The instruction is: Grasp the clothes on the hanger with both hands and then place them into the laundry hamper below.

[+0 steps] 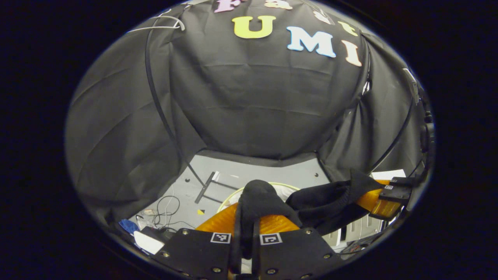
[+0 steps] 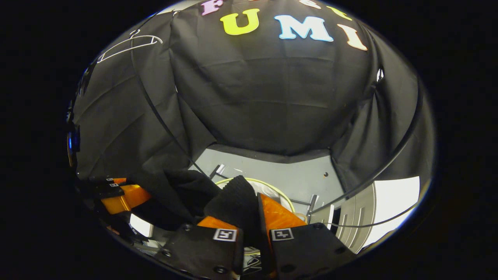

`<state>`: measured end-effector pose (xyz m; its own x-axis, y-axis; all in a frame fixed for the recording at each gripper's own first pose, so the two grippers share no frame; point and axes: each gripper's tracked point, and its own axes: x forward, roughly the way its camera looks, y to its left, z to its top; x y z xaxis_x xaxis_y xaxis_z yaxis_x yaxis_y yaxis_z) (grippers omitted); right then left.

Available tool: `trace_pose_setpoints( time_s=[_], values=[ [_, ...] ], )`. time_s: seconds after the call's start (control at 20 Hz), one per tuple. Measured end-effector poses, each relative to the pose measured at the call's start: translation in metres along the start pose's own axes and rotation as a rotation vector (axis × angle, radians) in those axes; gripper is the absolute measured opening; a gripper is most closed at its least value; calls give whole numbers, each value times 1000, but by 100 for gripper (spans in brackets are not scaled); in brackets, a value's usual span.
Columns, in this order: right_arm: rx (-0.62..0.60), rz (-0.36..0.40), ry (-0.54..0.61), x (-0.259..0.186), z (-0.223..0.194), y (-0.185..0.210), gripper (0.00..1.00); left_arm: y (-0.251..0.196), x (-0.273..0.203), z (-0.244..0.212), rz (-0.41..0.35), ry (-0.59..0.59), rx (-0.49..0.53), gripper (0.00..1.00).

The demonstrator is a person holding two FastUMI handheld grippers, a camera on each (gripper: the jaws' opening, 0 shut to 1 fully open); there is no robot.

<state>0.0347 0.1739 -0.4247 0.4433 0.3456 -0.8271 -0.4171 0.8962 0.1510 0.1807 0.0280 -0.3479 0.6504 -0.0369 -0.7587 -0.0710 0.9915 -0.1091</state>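
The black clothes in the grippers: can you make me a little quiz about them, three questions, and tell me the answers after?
1. True or false: the black garment stretches between the left gripper and the right gripper.
2. What hangs bare at the top left of the left gripper view?
A. a white hanger
B. a red towel
C. a blue bag
3. Fill in: below the garment lies the pale round rim of the ____.

Key
1. True: both grippers pinch the cloth between their orange fingers.
2. A: the white hanger has nothing on it.
3. Laundry hamper; the garment is held above it, not yet dropped in.
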Motion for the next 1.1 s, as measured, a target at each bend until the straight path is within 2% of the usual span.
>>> trace_pose_setpoints(
  time_s=[0.05,0.15,0.2,0.3,0.5,0.7,0.85,1.1],
  values=[
    [4,1,5,-1,-3,0,22,-2,-2,-4,-10,-1,4,13],
    [-4,7,28,0,-6,0,28,-3,-3,5,-18,-28,24,45],
    [3,40,23,0,-4,8,52,-3,-4,9,-16,-36,42,61],
    [-7,44,8,-2,3,11,100,1,-6,13,-2,-49,77,93],
    [-53,32,-39,-15,19,14,98,9,-13,23,20,-90,94,92],
    [-43,9,-133,-37,42,16,98,23,-28,43,33,-162,132,92],
    [-16,-22,-232,-67,64,14,98,35,-47,66,26,-241,144,94],
    [17,-116,-405,-131,100,4,98,54,-91,105,-14,-348,144,94]
  ],
)
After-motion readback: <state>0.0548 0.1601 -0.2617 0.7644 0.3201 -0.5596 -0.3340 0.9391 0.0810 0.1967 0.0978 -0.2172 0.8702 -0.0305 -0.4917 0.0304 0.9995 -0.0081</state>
